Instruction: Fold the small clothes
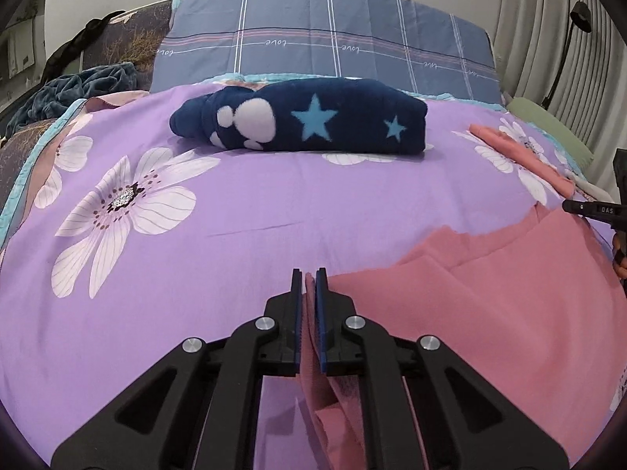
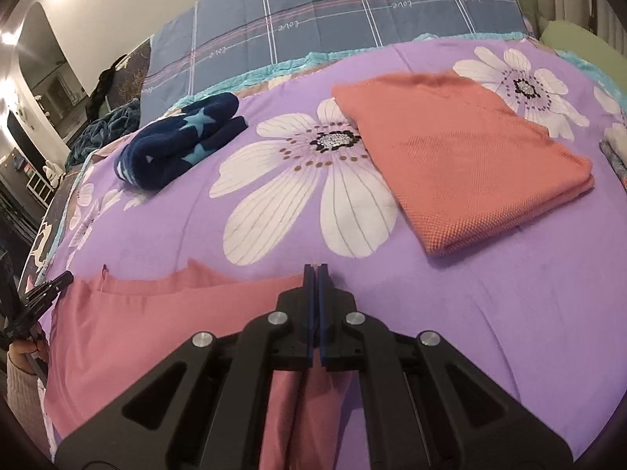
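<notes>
1. Since both grippers are clamped onto the same pink garment (image 1: 490, 305), I'd say this is mid-fold rather than a start or a finish. The left gripper (image 1: 309, 278) has its jaws pinched down on one edge of the cloth, with fabric bunched up between them and hanging below.
2. The right gripper (image 2: 316, 270) is closed tight on the opposite edge of that pink garment, so the piece is stretched out between the two tools over the purple flowered bedspread (image 1: 243, 203).
3. Using the pink garment as my reference: the folded navy star fleece (image 1: 301, 121) sits well beyond it, toward the blue plaid pillow (image 1: 325, 39). That one looks finished to me.
4. Also beyond the pink garment, off to its right side, there's a folded salmon textured cloth (image 2: 462, 156) lying flat and squared up. Looks done too.
5. So my guess is two pieces folded and one in hand. The pink one's far edge looks uneven, so it probably needs at least another fold or some straightening before it matches the others.
6. There's a heap of dark teal fabric (image 1: 78, 90) far off to the pink garment's left, past the bedspread's edge. Can't tell if that's part of the pile to fold or just a blanket.
</notes>
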Available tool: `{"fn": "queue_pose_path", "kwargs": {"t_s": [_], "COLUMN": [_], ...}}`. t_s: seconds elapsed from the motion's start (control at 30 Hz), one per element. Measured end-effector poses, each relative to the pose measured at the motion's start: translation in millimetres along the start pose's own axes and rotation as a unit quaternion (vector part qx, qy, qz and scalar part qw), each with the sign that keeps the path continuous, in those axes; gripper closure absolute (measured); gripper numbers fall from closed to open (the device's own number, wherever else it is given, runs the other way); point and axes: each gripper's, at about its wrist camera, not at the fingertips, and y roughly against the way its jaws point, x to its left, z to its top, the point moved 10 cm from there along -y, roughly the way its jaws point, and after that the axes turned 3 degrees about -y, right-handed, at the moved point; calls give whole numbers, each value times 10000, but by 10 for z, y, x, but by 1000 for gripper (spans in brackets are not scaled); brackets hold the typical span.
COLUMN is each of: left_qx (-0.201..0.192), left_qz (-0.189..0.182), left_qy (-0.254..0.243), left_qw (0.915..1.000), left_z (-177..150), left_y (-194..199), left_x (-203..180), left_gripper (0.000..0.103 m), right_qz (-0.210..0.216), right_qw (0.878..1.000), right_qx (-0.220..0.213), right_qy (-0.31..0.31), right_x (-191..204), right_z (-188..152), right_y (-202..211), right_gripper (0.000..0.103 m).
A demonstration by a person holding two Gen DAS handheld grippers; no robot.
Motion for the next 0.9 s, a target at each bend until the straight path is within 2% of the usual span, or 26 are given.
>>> {"fn": "queue_pose_path", "kwargs": {"t_s": [0.03,0.13,0.27,0.3,0.43,0.53,0.63,0.73,0.8,0.9], "left_qx": [-38,-210,-359,-336,-92,22,-109,-181,-98,-12], "left_qz": [-10,27,-154,-198,-492,-424,-437,-587,-793,-1204], "left_qy": [8,217,535,582,601,527,521,675,834,1013], "left_qw": [10000,9995,9978,9975,9969,9977,9976,9958,9933,9875], "left_z": [7,62,8,-50,-401,-600,-597,-576,-653,-835], "left_y": [45,230,484,522,638,692,771,787,738,728], "left_x": [10,117,213,218,136,125,150,166,141,19], "left_gripper": [95,76,70,69,69,69,69,69,70,70], "right_qz": [14,26,82,84,35,-42,-98,-8,218,536], "right_qw": [10000,10000,9999,9999,9999,9999,9996,9995,9985,9933], "right_qx": [-8,-13,-75,-73,-83,-118,-247,-294,-188,-97], "right_qy": [22,46,-17,-55,-109,-117,-130,91,459,1015], "right_x": [8,17,25,18,-14,-23,54,351,769,1388], "right_z": [-4,6,26,15,-9,10,82,122,99,34], "right_y": [26,89,143,152,191,246,343,442,479,514], "right_gripper": [101,101,100,96,96,95,94,94,93,86]}}
